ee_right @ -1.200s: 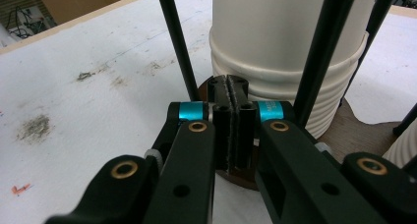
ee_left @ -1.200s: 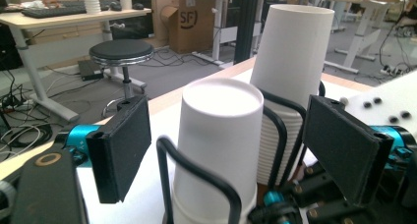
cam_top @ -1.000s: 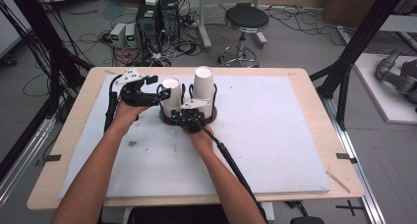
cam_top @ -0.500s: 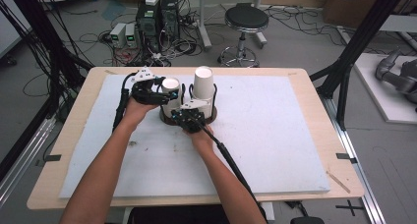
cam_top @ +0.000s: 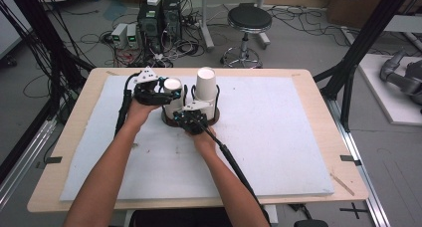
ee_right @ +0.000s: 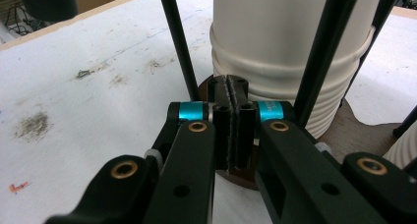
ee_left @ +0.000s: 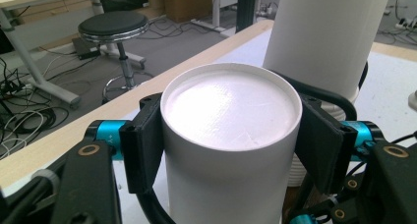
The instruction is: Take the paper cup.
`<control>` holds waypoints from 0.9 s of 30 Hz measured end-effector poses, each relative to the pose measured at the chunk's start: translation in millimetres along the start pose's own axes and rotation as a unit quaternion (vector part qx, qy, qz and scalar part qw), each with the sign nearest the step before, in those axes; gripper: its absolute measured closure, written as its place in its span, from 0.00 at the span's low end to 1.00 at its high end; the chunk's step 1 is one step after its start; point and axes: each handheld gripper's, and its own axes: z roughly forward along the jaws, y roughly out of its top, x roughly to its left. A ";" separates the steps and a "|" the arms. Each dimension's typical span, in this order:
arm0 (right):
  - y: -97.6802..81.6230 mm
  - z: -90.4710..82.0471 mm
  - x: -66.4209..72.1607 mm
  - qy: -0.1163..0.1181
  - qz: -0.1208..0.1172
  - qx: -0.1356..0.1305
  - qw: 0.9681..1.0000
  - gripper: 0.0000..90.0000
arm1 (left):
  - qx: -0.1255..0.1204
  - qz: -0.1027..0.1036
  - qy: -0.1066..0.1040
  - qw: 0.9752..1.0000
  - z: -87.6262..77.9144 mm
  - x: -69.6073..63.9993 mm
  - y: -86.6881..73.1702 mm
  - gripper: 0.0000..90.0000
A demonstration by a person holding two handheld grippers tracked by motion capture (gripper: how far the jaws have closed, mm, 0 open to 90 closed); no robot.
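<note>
Item: upside-down paper cup stack [cam_top: 172,96], far-left on bench [cam_top: 278,137], in wire holder [cam_top: 215,118]. Left tongs [ee_left: 231,150] just closed onto top cup. Right tongs [ee_right: 231,121] shut, empty, at the holder's base. Step: grasping; next, probably a straight upward lift.

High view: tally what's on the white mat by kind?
White paper cup stacks, upside down: 2, a short stack and a tall stack
Dark round wooden holder with black wire posts: 1
Handheld black grippers: 2, left gripper and right gripper
Total: 5
</note>
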 end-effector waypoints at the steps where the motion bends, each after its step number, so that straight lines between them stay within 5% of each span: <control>1: 0.0 0.0 0.1 0.000 0.000 0.000 1.000 1.00 | -0.004 -0.002 -0.001 1.000 -1.1 0.3 0.9 0.37; 10: 0.0 0.1 -0.1 0.000 -0.001 0.000 1.000 1.00 | -0.058 -0.008 0.008 0.998 -17.9 0.4 21.5 0.39; 19: 0.5 -0.8 1.2 0.003 -0.015 0.005 1.000 0.94 | -0.088 -0.009 0.026 0.996 -43.5 -5.5 51.3 0.39; 25: 4.1 -15.0 -1.4 0.028 -0.025 -0.009 0.999 0.90 | -0.100 -0.020 0.029 0.994 -62.9 -9.6 60.0 0.40; 27: 4.2 -24.7 -1.9 0.043 -0.039 -0.010 0.998 0.81 | -0.098 -0.026 0.026 0.995 -68.6 -14.1 61.1 0.40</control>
